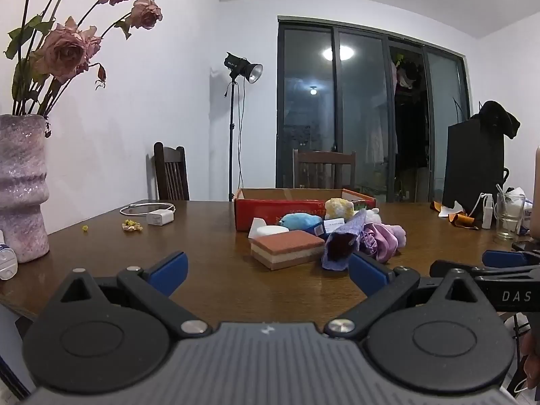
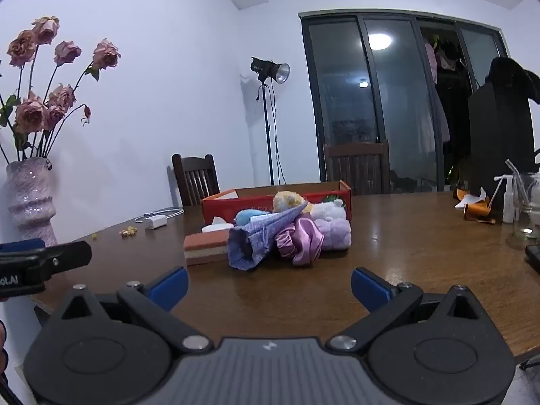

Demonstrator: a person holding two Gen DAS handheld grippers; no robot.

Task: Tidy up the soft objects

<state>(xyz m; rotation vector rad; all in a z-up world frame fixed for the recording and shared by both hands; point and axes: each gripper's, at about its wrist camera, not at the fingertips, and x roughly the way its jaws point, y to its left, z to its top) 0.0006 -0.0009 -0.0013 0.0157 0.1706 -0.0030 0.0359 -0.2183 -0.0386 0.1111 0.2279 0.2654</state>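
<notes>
Nearest the cameras, the left gripper point(image 1: 266, 270) and the right gripper point(image 2: 268, 287) both hang just above the near edge of the table point(image 2: 405, 253), side by side, jaws spread wide and nothing between the blue pads; neither touches any of the soft things.

A little further in, toward the middle of the table, the pile begins. The layered sponge point(image 1: 287, 248) lies closest on the left of the heap, flat on its broad face. It looks light and springy; a squeeze across its short sides should hold it, and it will probably give under the pads without slipping. Touching it on the right is the purple-blue cloth point(image 2: 260, 236), rolled into a loose cone with its open mouth facing the grippers. It should be limp and weightless, best pinched at a bunched fold, since a single layer may slide out. Beside that sits the pink satin scrunchie point(image 2: 298, 236), likely slick, so take it through the thick gathered part. The lilac plush point(image 2: 334, 233) lies just behind, squashy and easy to take around its middle.

Further back a white pad point(image 1: 270, 230), a blue plush point(image 1: 300, 221) and a yellow plush point(image 1: 339, 207) rest against the red cardboard box point(image 1: 266, 211), which stands open past the centre, presumably where the pile belongs
</notes>
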